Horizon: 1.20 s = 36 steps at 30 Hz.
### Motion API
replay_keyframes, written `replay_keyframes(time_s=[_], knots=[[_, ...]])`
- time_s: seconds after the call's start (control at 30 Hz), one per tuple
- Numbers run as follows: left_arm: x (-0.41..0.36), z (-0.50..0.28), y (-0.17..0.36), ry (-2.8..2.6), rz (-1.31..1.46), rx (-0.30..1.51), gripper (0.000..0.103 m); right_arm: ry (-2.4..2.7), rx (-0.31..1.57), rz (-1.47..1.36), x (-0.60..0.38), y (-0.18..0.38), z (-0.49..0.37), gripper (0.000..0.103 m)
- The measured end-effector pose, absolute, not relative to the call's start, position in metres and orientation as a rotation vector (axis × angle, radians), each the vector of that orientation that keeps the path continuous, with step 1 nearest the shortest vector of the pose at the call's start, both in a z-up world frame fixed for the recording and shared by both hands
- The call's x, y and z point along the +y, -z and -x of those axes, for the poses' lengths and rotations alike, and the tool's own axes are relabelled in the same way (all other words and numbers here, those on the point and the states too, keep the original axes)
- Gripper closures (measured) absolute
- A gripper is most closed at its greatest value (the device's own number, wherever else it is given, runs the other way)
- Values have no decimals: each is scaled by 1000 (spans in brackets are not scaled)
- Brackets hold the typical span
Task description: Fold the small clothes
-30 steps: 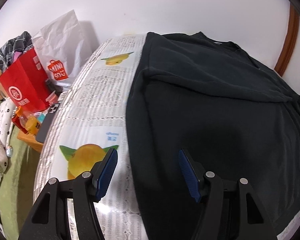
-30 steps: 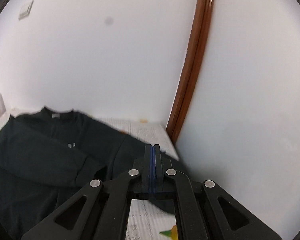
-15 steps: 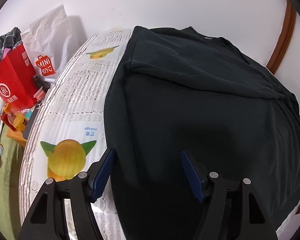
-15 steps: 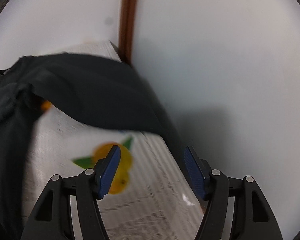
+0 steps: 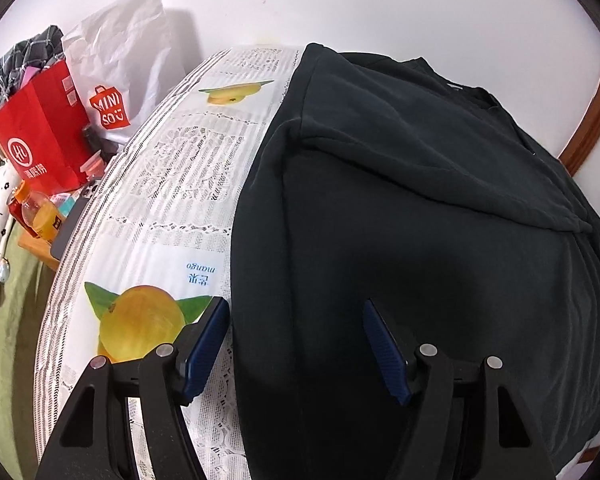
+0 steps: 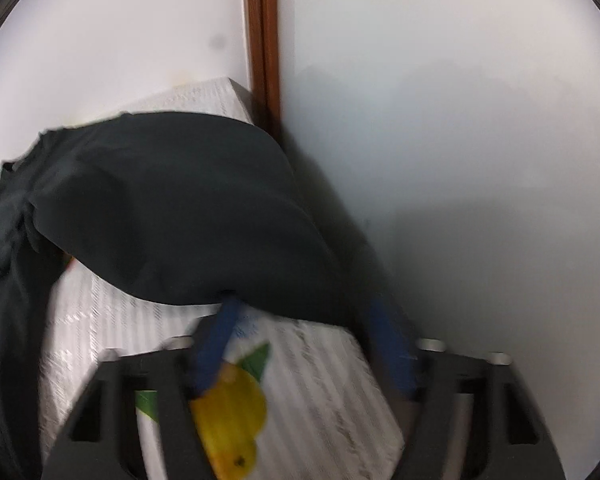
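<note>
Progress: early, by the look of it. Dark top (image 5: 440, 208) lies spread over most of the surface (image 5: 188, 168), which wears a printed cloth with mangoes. One sleeve is already laid across the chest; body not yet folded in thirds or halved.

Left gripper (image 5: 296, 344) hangs over the near left edge of the garment, jaws released and wide, straddling that edge, pads apart from the cloth as far as I can tell.

Right gripper (image 6: 300, 340) sits at the far-side corner where the other sleeve or shoulder (image 6: 172, 216) drapes over the surface edge near the wall (image 6: 460, 160). Its jaws have just been closing; the hem of the fabric sits at the pad tips, view blurred, no firm pinch visible, so I count them unclamped.

Left to do, I judge: bring in this second side, then fold the length
</note>
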<state>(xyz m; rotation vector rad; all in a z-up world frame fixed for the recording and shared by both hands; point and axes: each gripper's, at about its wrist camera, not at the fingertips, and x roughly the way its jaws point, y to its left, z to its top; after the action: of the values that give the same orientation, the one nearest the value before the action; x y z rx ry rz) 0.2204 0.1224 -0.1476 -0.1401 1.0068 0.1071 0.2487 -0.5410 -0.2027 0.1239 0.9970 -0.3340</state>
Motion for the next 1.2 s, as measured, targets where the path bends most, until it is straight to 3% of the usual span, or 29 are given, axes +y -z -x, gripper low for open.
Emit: replay_keyframes(time_s=[0.07,0.1,0.3,0.53,0.7,0.83,0.97,1.13,1.2], knots=[[120,-220,148,-110,126,1002,36,388,980,-91,-540,201,-252,93],[120,-221,148,-110,123,999,35,401,975,-76,-537,194,-249,96],[116,-217,150,-108,93,971,33,477,832,-36,-523,140,-252,97],[117,-208,152,-106,101,916,32,320,645,71,-414,47,-272,97],[118,-205,153,-87,110,904,28,87,575,82,-312,16,-281,97],[115,-207,153,-107,91,910,25,-111,611,40,-228,37,-298,96],[117,-205,153,-99,105,905,25,-183,724,93,-147,102,-323,93],[117,-205,153,-93,101,905,24,-185,915,114,-128,164,-324,90],[118,-205,153,-89,104,903,24,-191,952,105,-134,171,-316,71]])
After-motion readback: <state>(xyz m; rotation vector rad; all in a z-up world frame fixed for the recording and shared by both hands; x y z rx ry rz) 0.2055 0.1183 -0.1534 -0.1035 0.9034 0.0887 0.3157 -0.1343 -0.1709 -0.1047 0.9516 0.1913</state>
